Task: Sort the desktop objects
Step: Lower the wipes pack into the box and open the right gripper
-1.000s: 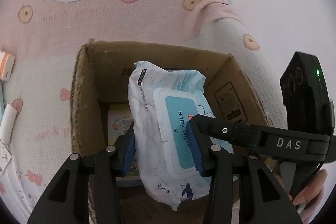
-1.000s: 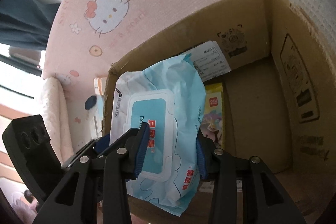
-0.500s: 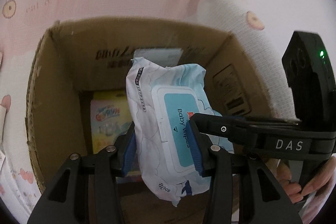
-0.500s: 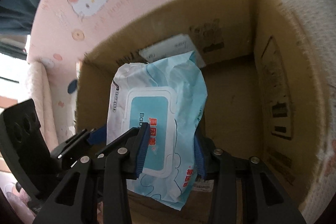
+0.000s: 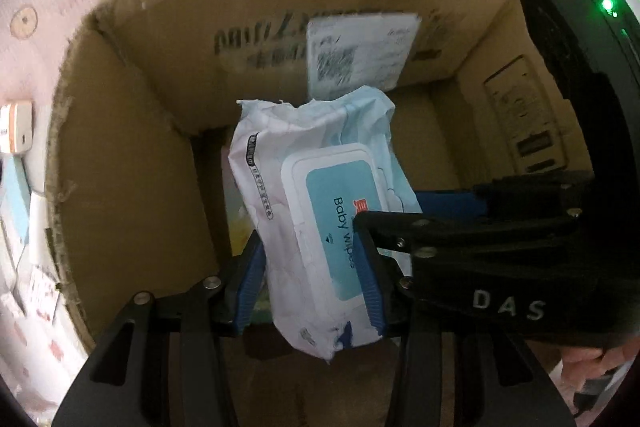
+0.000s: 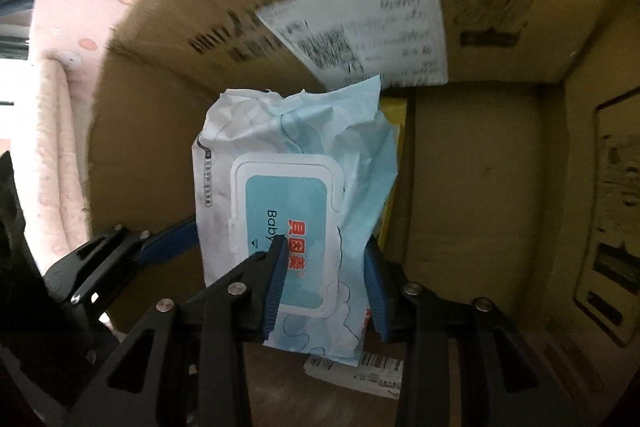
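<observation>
We find both the left gripper (image 5: 312, 283) and right gripper (image 6: 326, 281) clamped on 1 wipes pack (image 5: 320, 223), now lowered from above the rim into the cardboard box (image 5: 132, 147), ready for release.

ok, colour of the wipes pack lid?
Teal panel with a white rim on the wipes pack lid; right wrist view shows it best.

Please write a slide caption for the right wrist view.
Both grippers hold one baby wipes pack inside the cardboard box.

Box floor, right half: bare cardboard box (image 6: 480, 187) floor, open.
Box floor, left: yellow packet (image 6: 394, 131) under the wipes pack (image 6: 296, 187).
Sides: box walls close around.
</observation>
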{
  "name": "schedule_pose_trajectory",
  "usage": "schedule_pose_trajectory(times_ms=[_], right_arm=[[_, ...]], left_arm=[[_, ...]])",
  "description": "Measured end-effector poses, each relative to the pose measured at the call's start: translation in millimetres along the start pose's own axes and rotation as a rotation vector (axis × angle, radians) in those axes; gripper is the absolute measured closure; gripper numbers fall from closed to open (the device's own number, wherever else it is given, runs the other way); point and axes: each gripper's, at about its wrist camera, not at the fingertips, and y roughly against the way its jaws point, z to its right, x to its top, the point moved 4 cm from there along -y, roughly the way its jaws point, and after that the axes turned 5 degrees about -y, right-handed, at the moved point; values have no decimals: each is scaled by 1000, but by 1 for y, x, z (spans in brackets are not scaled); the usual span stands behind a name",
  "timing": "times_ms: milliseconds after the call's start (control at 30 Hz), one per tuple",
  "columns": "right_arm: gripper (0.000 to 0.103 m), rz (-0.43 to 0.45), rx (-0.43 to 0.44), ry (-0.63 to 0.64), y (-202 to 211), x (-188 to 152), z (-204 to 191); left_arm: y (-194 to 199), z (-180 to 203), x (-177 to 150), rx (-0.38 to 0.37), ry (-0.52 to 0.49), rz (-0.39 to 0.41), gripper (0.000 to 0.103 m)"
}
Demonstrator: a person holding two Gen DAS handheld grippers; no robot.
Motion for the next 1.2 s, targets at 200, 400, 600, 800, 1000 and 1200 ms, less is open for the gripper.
schedule_pose_trajectory(times_ms=[200, 400, 600, 800, 1000, 1200], right_arm=[[69, -30, 70, -28, 2, 8, 2], [69, 21, 4, -18, 20, 12, 0], [68, 67, -136, -19, 39, 0, 9], [69, 30, -267, -19, 32, 0, 28], [68, 22, -294, -74, 19, 11, 50], [72, -39, -343, -37, 8, 14, 51]], left_arm=[[17, -2, 1, 25, 8, 74, 58], [29, -6, 4, -16, 21, 105, 58], [45, 12, 3, -38, -50, 184, 57], [78, 14, 19, -14, -153, 319, 56], [67, -5, 33, -96, -180, 245, 90], [69, -15, 30, -129, -170, 272, 91]])
